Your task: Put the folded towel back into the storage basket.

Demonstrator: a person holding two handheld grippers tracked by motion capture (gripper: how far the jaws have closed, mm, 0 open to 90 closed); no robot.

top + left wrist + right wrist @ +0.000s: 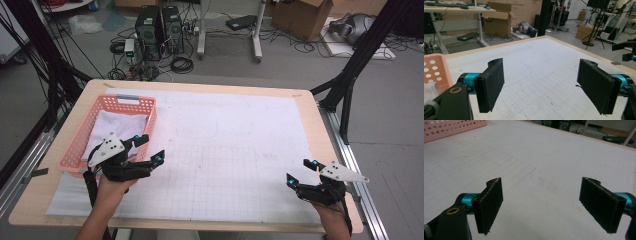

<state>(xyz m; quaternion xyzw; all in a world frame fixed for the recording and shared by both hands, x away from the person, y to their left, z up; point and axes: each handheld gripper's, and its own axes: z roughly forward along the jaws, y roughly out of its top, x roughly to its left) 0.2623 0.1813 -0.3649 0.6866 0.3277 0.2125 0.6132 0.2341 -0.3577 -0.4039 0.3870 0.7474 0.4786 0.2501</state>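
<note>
A pink perforated basket [85, 135] stands at the table's left with a folded white cloth [117, 127] lying in it. My left gripper [151, 148] hovers just off the basket's near right corner, jaws wide open with nothing between them; in the left gripper view the same gripper [544, 87] looks across the white gridded sheet [541, 65], with the basket's corner [435, 68] at the left edge. My right gripper [301, 172] sits low at the table's near right, open and empty. The right gripper view has it [549, 206] over bare gridded paper, the basket [451, 127] far off.
A white gridded sheet [225, 150] covers most of the wooden table [200, 86]. Beyond the far edge, the floor holds computer towers [159, 30], cables, desk legs and cardboard boxes [300, 15]. Black frame struts [350, 75] rise at the right.
</note>
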